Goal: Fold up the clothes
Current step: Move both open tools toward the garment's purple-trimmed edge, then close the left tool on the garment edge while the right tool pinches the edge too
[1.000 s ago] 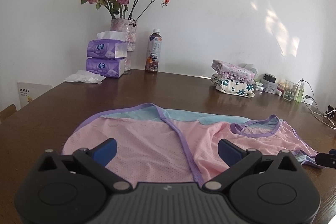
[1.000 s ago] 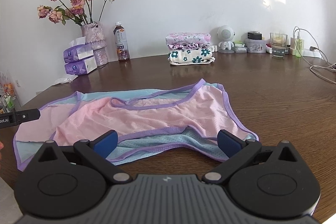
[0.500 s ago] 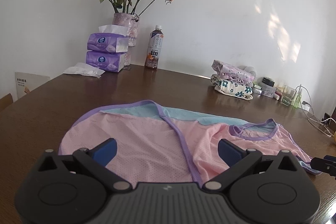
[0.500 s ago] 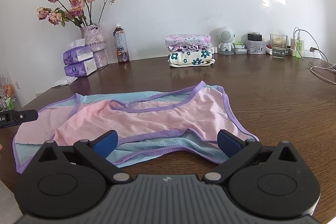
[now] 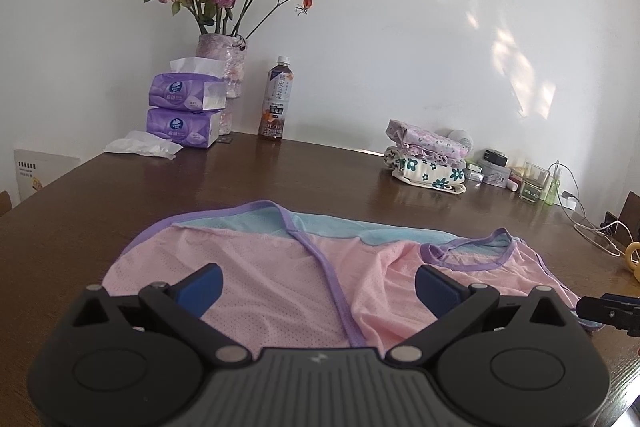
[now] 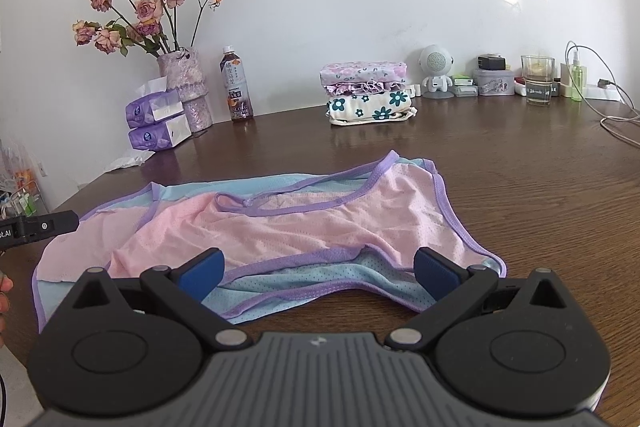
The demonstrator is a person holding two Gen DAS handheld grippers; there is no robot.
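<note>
A brown tabletop (image 6: pixel 520 187) is carrying a folded stack (image 6: pixel 366 93) at 12 o'clock and a pink-and-blue garment (image 6: pixel 320 227) lying rumpled, partly doubled over, at centre. Left gripper (image 5: pixel 318 285) and right gripper (image 6: pixel 318 269) are both hovering with fingers spread wide, gripping nothing; judging by this, this garment's folding is looking unfinished.

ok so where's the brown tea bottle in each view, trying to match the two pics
Left wrist view: the tea bottle stands at upper centre-left, right of the flower vase.
Right wrist view: the tea bottle stands at upper left, again just right of the flower vase.
Shared landmark: the stack of folded clothes against the wall.
</note>
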